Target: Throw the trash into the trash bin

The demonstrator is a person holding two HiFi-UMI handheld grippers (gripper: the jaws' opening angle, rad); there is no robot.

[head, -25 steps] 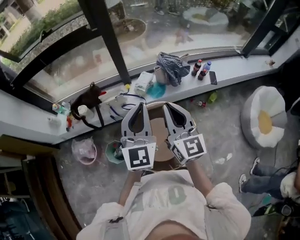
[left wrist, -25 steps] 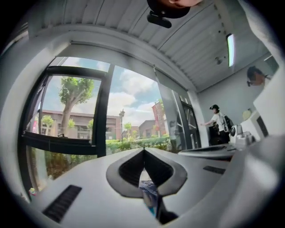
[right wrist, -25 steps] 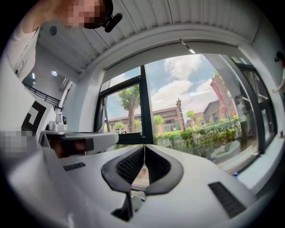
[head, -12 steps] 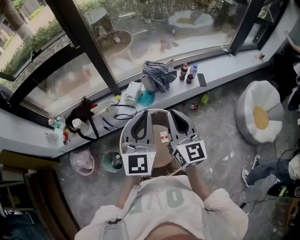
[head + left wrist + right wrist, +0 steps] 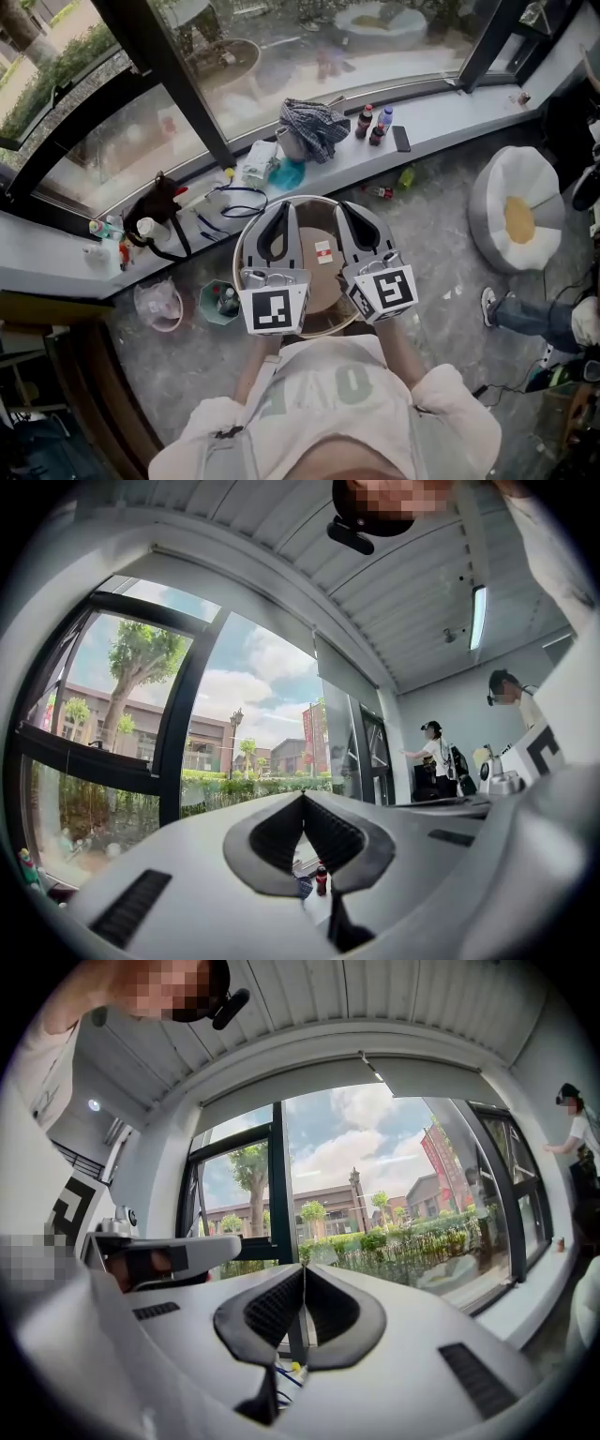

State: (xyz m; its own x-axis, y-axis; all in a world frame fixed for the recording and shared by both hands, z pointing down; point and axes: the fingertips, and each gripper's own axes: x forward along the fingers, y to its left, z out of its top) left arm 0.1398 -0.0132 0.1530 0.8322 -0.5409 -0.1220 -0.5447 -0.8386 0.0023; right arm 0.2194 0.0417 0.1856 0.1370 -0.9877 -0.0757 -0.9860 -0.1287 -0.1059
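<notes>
White scrap of trash (image 5: 323, 251) lies on the round tabletop (image 5: 315, 283) between both clenched, empty sets of fingers, nearer the right gripper (image 5: 348, 208) than the left gripper (image 5: 280, 210); the green trash bin (image 5: 210, 294) stands on the floor to the left.

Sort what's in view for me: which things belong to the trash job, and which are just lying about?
Job: white-and-red scrap on the round table; pink bin and green bin on the floor; left gripper and right gripper, both shut and empty.
Lying about: checked cloth, bottles, phone, black bag on the sill; beanbag.
</notes>
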